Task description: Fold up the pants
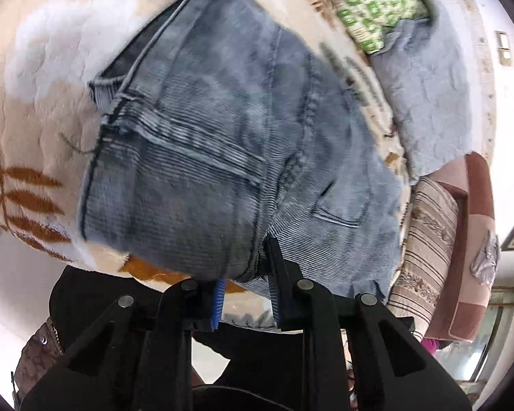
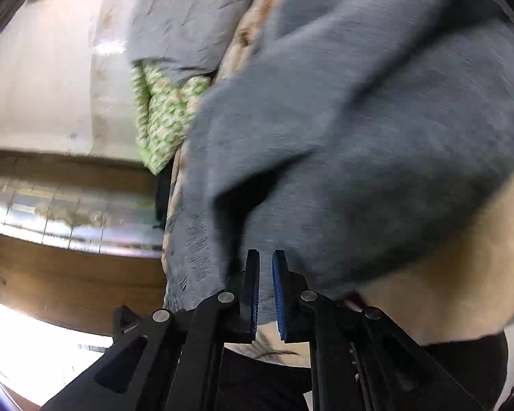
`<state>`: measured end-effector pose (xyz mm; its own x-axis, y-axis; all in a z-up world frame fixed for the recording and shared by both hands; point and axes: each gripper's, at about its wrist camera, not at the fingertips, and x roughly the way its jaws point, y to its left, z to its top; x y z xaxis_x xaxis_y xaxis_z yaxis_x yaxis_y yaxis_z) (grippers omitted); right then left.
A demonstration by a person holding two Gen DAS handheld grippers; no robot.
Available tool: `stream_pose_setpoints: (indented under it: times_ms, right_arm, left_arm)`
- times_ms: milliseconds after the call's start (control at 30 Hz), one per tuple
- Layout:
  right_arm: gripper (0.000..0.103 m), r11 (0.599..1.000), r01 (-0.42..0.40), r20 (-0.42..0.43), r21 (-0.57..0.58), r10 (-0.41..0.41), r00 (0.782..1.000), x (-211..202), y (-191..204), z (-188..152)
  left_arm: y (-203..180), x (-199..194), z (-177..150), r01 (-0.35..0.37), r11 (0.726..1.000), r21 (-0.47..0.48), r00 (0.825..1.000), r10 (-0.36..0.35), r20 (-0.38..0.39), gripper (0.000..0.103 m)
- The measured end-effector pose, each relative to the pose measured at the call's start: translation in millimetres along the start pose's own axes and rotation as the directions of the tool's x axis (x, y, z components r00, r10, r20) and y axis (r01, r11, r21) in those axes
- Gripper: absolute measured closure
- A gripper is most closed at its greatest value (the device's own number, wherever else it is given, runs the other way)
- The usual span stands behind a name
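Pants [image 1: 222, 130] grey-blue, ribbed, bunched

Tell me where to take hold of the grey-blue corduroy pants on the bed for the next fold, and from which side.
Grip the pants at their near edge, coming from the bed's near side. That edge hangs free over the leaf-print blanket, so jaws can close around it. The left gripper already pinches the thick seam there; the right gripper looks shut on the thinner near edge. Judged from blurred views.

faded blue-grey pants [image 1: 222, 144] on cream, brown-leafed blanket [image 1: 34, 109].
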<state>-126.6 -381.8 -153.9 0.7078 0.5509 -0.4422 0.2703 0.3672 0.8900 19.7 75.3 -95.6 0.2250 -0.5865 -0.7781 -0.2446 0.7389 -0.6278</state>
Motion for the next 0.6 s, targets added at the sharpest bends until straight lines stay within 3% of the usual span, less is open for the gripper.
stream_pose_setpoints:
  times_ms: [33,67,100,167,267,433,467,500,533,567,600]
  right_arm:
    - [0.086,1.0,-0.008,0.05,-0.004,0.008,0.999,-15,0,5]
    - [0.071,1.0,-0.01,0.088,-0.006,0.011,0.996,-24,1,10]
    - [0.049,1.0,-0.012,0.133,-0.001,0.012,0.991,-37,-1,15]
    - [0.037,0.999,-0.012,0.24,0.042,0.001,0.971,-67,-12,27]
    - [0.037,0.994,-0.019,0.332,0.106,-0.018,0.943,-100,-33,44]
    - [0.037,0.985,-0.078,0.387,0.155,0.012,0.922,-100,-52,72]
    - [0.043,0.986,-0.067,0.378,0.154,0.004,0.926,-99,-56,79]
    - [0.052,0.986,-0.023,0.35,0.165,-0.037,0.936,-92,-57,90]
    - [0.084,0.984,-0.009,0.334,0.177,-0.052,0.941,-86,-54,99]
    - [0.091,0.983,-0.027,0.335,0.184,-0.037,0.941,-87,-51,107]
    - [0.091,0.984,-0.09,0.383,0.153,0.024,0.923,-101,-39,114]
  left_arm:
    - [-5,-6,-1,-0.003,1.0,0.021,1.0,0.002,0.018,0.082]
    - [-10,-11,-2,-0.009,0.999,0.043,0.999,0.007,0.039,0.075]
    - [-15,-14,-4,-0.006,0.998,0.062,0.999,0.002,0.051,0.062]
    - [-23,-15,-7,-0.005,0.997,0.08,0.998,0.0,0.068,0.045]
    - [-28,-4,-7,-0.032,0.995,0.09,0.998,0.028,0.05,0.044]
    - [-32,18,2,-0.068,0.996,0.062,0.997,0.067,0.026,0.045]
    - [-35,20,4,-0.084,0.994,0.065,0.996,0.082,0.032,0.05]
    - [-37,20,7,-0.102,0.993,0.067,0.994,0.1,0.042,0.07]
    - [-41,17,14,-0.11,0.992,0.067,0.993,0.107,0.05,0.081]
    - [-42,13,17,-0.091,0.994,0.064,0.995,0.088,0.048,0.093]
    - [-45,5,20,-0.058,0.997,0.056,0.997,0.055,0.06,0.093]
